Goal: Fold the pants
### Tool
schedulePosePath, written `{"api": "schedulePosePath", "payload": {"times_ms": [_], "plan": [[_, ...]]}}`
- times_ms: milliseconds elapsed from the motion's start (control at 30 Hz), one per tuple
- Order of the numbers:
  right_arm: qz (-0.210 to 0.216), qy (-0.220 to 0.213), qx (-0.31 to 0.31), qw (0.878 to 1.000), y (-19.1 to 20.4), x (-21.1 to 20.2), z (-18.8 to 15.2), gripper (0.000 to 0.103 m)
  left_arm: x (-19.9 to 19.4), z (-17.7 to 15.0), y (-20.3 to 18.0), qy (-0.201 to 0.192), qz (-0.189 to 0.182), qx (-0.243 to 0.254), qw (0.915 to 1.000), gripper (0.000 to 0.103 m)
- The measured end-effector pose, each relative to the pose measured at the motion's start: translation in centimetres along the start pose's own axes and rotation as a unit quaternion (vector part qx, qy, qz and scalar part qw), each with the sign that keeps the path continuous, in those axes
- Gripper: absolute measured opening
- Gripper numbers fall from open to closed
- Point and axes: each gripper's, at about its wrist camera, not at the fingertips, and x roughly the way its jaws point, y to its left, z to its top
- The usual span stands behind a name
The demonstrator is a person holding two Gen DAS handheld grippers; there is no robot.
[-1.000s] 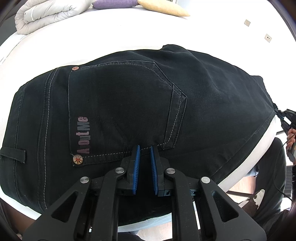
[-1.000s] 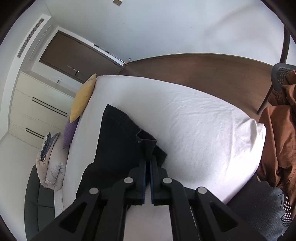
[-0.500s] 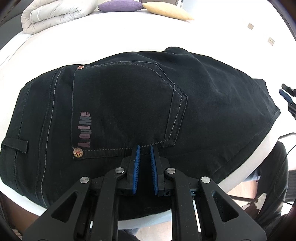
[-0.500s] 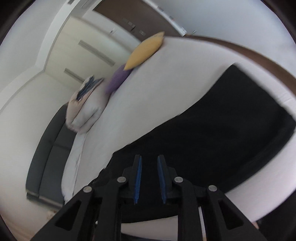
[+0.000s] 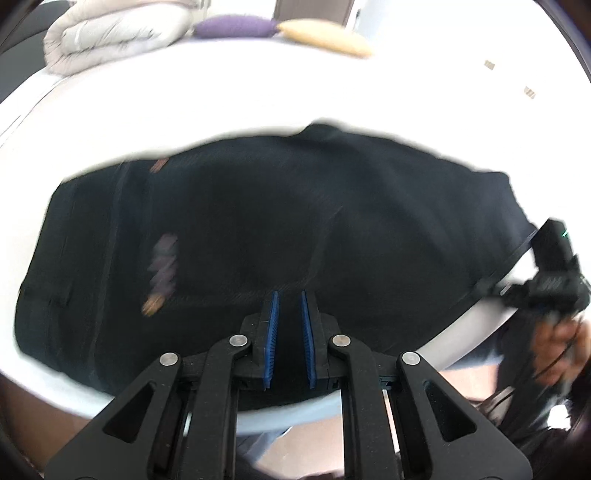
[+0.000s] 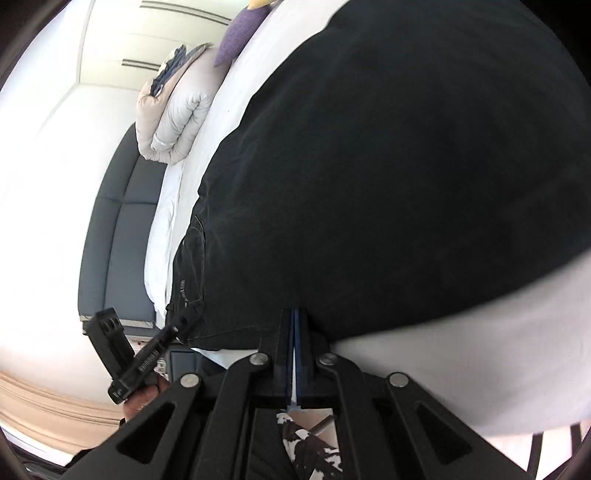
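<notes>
Swinging round from the far hem, the right gripper (image 6: 297, 325) is now sitting at the near edge of the black jeans (image 6: 388, 166), where a second ago it was pinching a trouser leg out over the white bed (image 6: 461, 354); its blue pads are pressed together, and whether any denim is caught between them cannot be told, since the tips are meeting right at the cloth's edge; the jeans are lying folded and spread across the mattress, filling most of this view ahead of and above the tips. Seen from the left wrist, the left gripper (image 5: 288, 321) is hovering low over the near part of the jeans (image 5: 277, 221), its pads standing a narrow slot apart with dark cloth behind them; contact with the fabric cannot be told through the blur; the back pocket is lying just beyond the tips. At the far side of the bed, a folded duvet (image 5: 110, 33), a purple cushion (image 5: 232, 26) and a yellow cushion (image 5: 325, 37) are resting.
</notes>
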Motion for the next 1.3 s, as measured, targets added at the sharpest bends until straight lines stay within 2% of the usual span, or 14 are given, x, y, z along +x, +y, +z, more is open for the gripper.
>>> {"api": "schedulePosePath", "payload": {"times_ms": [133,267,333,433,533,600,633,867,1000,1067,1100,1167,1200,1300], "plan": [[-0.028,0.010,-0.023,0.999,1.9,-0.6,0.4,0.000,1.5,2.7,-3.7,-0.008,-0.030,0.017,0.9994,0.012],[-0.026,-0.064,-0.071,0.995,5.1,-5.6,3.4,0.004,5.9,2.9,-5.6,0.034,-0.056,0.017,0.9977,0.012],[-0.012,-0.082,-0.050,0.995,5.0,-6.4,6.0,0.005,7.5,2.2,-5.2,0.042,-0.060,0.005,0.9973,0.012],[-0.001,-0.053,-0.021,0.998,4.2,-3.9,9.5,0.005,7.4,1.5,-3.9,0.028,-0.088,-0.032,0.9952,0.012],[-0.003,-0.035,0.021,0.999,1.6,-0.6,12.4,0.005,7.4,1.3,-4.1,0.029,-0.084,-0.022,0.9958,0.012],[-0.037,-0.056,0.055,0.996,-0.7,-0.2,13.6,0.000,7.5,1.2,-4.3,0.028,-0.077,-0.016,0.9965,0.012],[-0.020,-0.076,0.067,0.995,-1.9,-0.7,14.2,0.000,7.5,1.2,-4.3,0.027,-0.075,-0.015,0.9967,0.012],[-0.045,-0.245,0.128,0.960,-9.2,-11.5,16.7,0.000,7.1,0.6,-2.9,0.020,-0.092,-0.033,0.9950,0.011],[-0.100,-0.338,0.160,0.922,-11.6,-18.5,17.1,0.000,6.8,0.1,-2.2,0.013,-0.095,-0.038,0.9947,0.012],[-0.139,-0.375,0.190,0.897,-11.3,-21.5,16.0,0.000,6.5,-0.3,-2.0,0.010,-0.102,-0.046,0.9937,0.012],[-0.141,-0.385,0.187,0.892,-10.6,-22.3,15.1,0.005,6.0,-0.3,-1.5,0.012,-0.105,-0.062,0.9925,0.012],[-0.104,-0.383,0.154,0.905,-8.6,-22.4,13.8,0.005,5.1,1.0,-1.4,0.008,-0.097,-0.072,0.9927,0.012],[-0.074,-0.374,0.135,0.915,-7.3,-21.7,12.7,0.005,4.0,2.0,-2.2,-0.013,-0.110,-0.062,0.9919,0.012],[0.021,-0.292,0.079,0.953,-2.3,-14.8,10.3,0.005,3.4,4.5,-5.0,-0.046,-0.144,-0.020,0.9883,0.012]]}}
